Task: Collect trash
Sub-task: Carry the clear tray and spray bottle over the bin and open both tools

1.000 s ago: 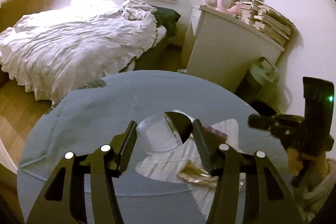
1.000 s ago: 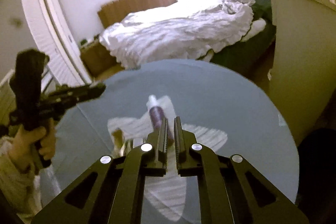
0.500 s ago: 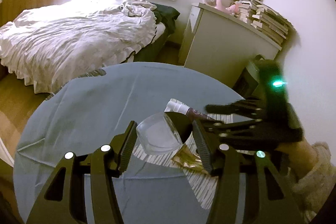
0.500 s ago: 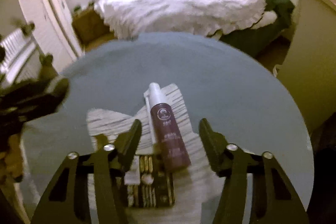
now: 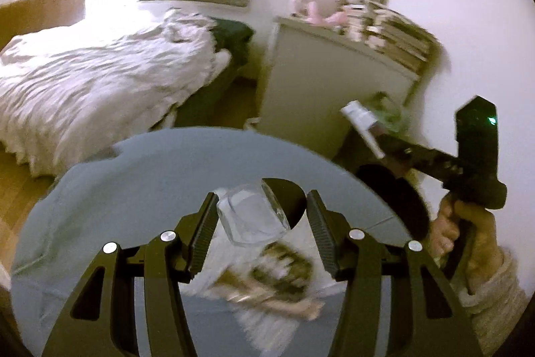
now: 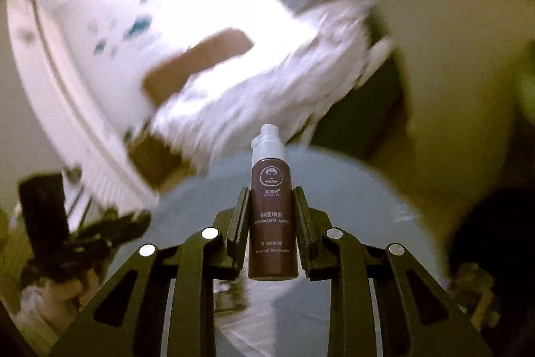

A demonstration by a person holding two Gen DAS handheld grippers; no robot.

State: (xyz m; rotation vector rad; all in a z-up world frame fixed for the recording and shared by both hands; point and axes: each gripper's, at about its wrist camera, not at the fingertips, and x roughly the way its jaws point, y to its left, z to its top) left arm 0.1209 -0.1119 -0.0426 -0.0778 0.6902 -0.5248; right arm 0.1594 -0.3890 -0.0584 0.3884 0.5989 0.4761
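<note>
Left wrist view: the whole picture is smeared. The left tongs [image 5: 259, 236] stand half open around a clear plastic cup [image 5: 252, 215]; the left pad touches its side, but whether the right pad presses on it cannot be told. Below the cup, blurred wrappers [image 5: 281, 266] lie on a pale sheet on the round table [image 5: 140, 169], their print unreadable. At the right edge, a hand [image 5: 468, 240] in a knit sleeve holds the right tongs [image 5: 384, 141], with a spray bottle [image 5: 362, 126] sticking out past the table's rim.

Right wrist view: the room behind is a blur. The right tongs [image 6: 271, 223] are closing, both pads pressing the brown spray bottle [image 6: 272, 216], white cap forward, lifted above the table [image 6: 351, 189]. The left tongs [image 6: 110, 233] are dim at the lower left.
</note>
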